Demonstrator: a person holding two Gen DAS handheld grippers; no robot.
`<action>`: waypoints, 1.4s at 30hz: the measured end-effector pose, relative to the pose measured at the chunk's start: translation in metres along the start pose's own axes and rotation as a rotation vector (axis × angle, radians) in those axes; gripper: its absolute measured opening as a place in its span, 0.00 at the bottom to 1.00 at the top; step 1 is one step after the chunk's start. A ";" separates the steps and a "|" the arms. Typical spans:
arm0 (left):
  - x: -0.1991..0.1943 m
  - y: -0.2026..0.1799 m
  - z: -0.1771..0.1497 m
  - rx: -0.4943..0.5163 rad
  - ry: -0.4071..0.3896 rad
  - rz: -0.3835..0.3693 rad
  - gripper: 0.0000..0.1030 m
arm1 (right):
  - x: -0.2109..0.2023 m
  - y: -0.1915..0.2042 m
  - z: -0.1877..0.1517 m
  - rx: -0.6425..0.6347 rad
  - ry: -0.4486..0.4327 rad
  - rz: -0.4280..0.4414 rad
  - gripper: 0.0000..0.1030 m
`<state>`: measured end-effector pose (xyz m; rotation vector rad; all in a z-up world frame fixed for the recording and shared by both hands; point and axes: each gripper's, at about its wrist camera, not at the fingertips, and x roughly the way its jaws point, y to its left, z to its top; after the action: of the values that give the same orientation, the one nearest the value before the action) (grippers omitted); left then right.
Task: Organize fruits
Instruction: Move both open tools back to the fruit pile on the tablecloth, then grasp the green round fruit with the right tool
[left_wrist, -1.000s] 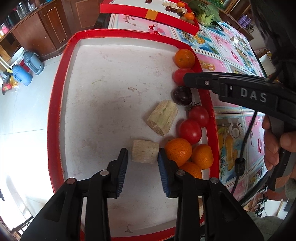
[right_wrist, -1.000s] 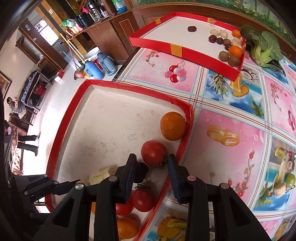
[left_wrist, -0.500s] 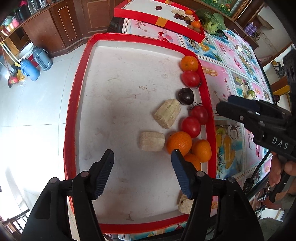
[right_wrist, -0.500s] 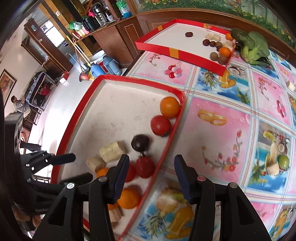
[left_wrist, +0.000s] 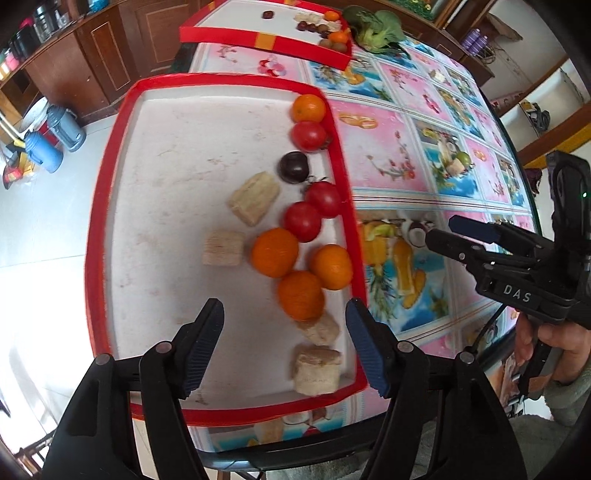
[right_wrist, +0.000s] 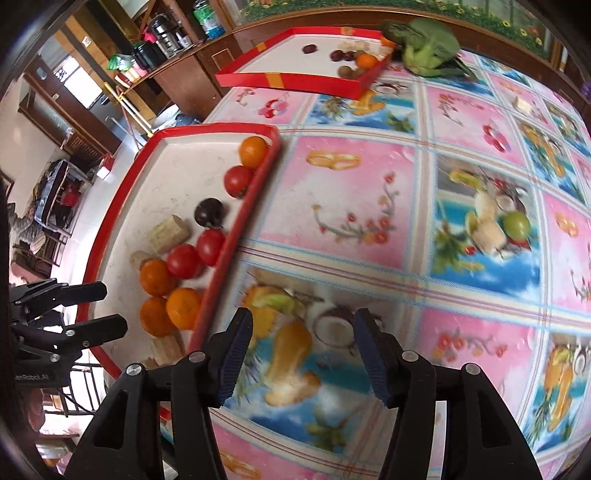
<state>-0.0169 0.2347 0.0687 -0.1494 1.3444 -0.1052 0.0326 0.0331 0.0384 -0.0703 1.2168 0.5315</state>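
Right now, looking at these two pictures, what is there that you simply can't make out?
- Far tray, both views: its small dark and brown fruits are too small to name.
- Pale chunks at the near tray's front corner, right wrist view: half hidden by the tray wall and the oranges.
- Printed tablecloth near the right gripper, right wrist view: blurred.
- Person, left wrist view: only a hand, cut off by the edge.

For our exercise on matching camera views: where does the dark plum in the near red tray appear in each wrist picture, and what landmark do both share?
Left wrist view: the dark plum sits upper centre, by the near red tray's right rim, between two tomatoes.
Right wrist view: the dark plum is left of centre, again near the right rim of the near red tray.
Shared landmark: the lone orange in the tray's far right corner.
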 end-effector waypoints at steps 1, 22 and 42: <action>0.000 -0.006 0.001 0.013 0.000 -0.001 0.66 | -0.001 -0.004 -0.004 0.009 0.000 -0.004 0.58; 0.048 -0.135 0.050 0.254 0.053 -0.069 0.66 | -0.055 -0.132 -0.029 0.251 -0.080 -0.118 0.58; 0.108 -0.212 0.125 0.327 0.055 -0.069 0.52 | -0.033 -0.183 0.049 0.238 -0.071 -0.047 0.43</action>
<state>0.1309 0.0145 0.0277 0.0833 1.3582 -0.3869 0.1451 -0.1231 0.0444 0.1211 1.1984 0.3429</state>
